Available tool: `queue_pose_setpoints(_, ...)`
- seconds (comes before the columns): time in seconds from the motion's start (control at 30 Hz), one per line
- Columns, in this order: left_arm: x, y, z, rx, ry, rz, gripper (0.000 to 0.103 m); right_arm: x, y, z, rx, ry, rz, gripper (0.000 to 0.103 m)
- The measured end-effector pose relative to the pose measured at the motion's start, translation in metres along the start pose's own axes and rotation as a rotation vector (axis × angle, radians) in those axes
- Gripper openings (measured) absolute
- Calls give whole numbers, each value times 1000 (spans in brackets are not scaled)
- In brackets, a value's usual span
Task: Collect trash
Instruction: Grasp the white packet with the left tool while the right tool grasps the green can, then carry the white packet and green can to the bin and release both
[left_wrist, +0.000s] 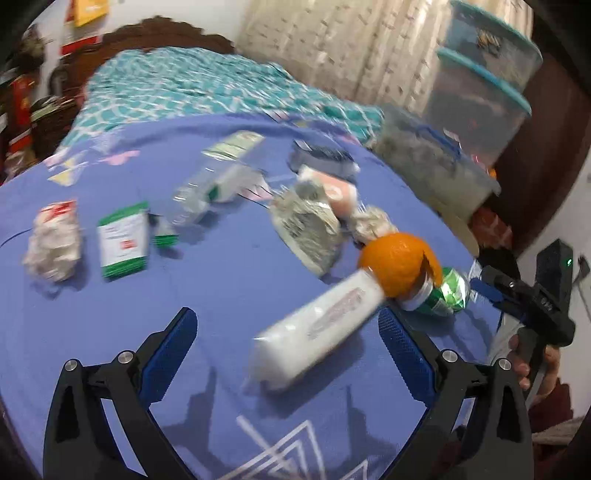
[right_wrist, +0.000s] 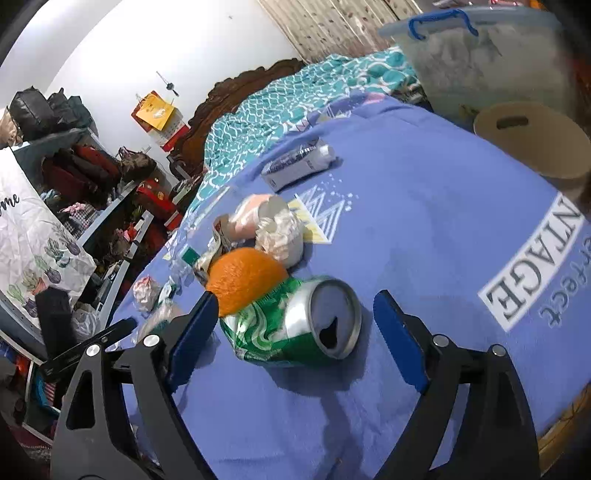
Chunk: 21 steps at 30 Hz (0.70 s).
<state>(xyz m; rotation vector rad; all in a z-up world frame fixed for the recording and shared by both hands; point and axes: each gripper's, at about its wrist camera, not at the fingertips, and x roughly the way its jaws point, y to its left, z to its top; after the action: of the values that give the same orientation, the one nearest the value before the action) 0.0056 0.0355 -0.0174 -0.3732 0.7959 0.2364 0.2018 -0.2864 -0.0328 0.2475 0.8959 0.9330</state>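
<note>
Trash lies scattered over a blue cloth spread on the bed, and both tools hang above it with nothing in them. The right gripper stands with its jaws wide and empty, a crushed green can lying on its side between them, untouched, its open top toward the camera. Just behind the can, touching it, sits an orange peel, and beyond that a heap of crumpled wrappers and a tube farther off. The left gripper is likewise spread open and holds nothing; a white packet lies slanted between its blue pads, its far end against the peel. Farther left lie a green-and-white box, a wad of paper and a clear bottle. The risks, as I judge them: the can is round and dented, so jaws closing off-centre may roll it or squirt it sideways; the peel leaning on it could be dragged along or knocked off; and the two tools, working near one cluster, could collide. At the cloth's far edge stands a clear tub with a blue handle, its contents too blurred to name, and beside it a tan bin whose inside I cannot see. Stacked teal-lidded boxes rise behind.
</note>
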Motion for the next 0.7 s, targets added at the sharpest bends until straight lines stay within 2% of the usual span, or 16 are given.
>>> queue_pose_setpoints(0.1, 19, -16, -4, 56, 59, -12, 94, -9, -4, -10, 8, 2, -19, 86)
queue_pose_setpoints(0.23, 32, -34, -14, 158, 71, 51, 94, -8, -3, -17, -7, 45, 6, 86)
queue_pose_setpoints(0.27, 33, -36, -15, 176, 73, 54, 84, -5, -4, -21, 16, 76, 48, 86)
queue_pose_setpoints(0.3, 34, -37, -15, 185, 82, 40, 62, -2, -6, -24, 51, 103, 90, 86)
queue_pose_setpoints(0.33, 37, -37, -15, 183, 98, 22, 51, 5, -11, -30, 125, 148, 160, 86)
queue_pose_setpoints(0.37, 40, -37, -14, 177, 110, 11, 47, 14, -15, -34, 178, 181, 204, 82)
queue_pose_setpoints(0.5, 40, -43, -17, 155, 111, -27, 39, 33, -14, -23, 232, 170, 248, 79)
queue_pose_setpoints(0.53, 39, -46, -17, 152, 113, -41, 39, 40, -17, -19, 265, 163, 245, 75)
queue_pose_setpoints(0.6, 38, -52, -21, 150, 114, -56, 37, 54, -22, -11, 293, 166, 190, 51)
queue_pose_setpoints(0.63, 36, -55, -23, 147, 113, -62, 37, 59, -25, -8, 306, 165, 201, 42)
queue_pose_setpoints(0.67, 35, -57, -24, 143, 113, -70, 37, 63, -26, -3, 306, 168, 186, 25)
queue_pose_setpoints(0.7, 33, -58, -25, 135, 112, -85, 36, 64, -25, 1, 273, 170, 146, 23)
